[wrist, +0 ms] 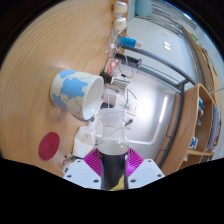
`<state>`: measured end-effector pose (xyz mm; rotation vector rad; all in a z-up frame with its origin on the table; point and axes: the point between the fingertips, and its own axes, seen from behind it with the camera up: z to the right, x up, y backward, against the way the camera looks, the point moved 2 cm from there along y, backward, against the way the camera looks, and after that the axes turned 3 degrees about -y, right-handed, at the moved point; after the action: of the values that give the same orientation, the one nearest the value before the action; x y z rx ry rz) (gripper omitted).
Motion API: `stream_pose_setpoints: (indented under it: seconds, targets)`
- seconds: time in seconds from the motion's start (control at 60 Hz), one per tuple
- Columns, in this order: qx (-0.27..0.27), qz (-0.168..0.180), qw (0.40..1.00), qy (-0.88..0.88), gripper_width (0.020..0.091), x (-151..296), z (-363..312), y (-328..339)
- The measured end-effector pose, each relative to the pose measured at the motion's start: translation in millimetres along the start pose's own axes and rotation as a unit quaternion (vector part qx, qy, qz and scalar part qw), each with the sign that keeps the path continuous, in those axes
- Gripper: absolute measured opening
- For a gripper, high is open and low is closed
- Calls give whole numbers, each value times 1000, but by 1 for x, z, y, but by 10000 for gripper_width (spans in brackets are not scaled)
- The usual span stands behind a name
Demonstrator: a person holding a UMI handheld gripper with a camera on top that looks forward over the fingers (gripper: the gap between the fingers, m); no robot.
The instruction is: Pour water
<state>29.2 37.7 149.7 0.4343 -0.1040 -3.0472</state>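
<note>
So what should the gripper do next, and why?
Probably tip the clear bottle a little more toward the blue and white mug. The gripper is shut on the bottle, whose neck already points near the mug's mouth, and no water can be seen flowing yet.

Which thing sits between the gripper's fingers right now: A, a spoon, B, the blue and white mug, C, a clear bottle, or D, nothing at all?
C: the gripper is closed on a clear bottle, with the pink pads pressed against its lower part, while the blue and white mug lies tipped on the table just ahead, beside the bottle.
</note>
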Motion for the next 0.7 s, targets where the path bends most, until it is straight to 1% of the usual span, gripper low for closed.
stream_pose_setpoints:
  seconds: [0.2,0.333,0.45,0.517,0.583,0.6,0.617,0.633,0.7]
  targets:
    - [-6,1,990,138,259,11,7,-13]
    - [-9,5,984,180,260,16,7,-14]
    - [-6,6,985,172,259,19,4,-14]
    - [-5,12,990,143,260,20,3,-12]
    - [2,18,997,73,260,19,2,-9]
    - [5,18,999,49,259,18,2,-8]
    - [8,18,1000,24,279,17,2,-7]
    - [12,20,1000,-2,285,15,2,-5]
    - [24,15,989,-143,284,6,5,1]
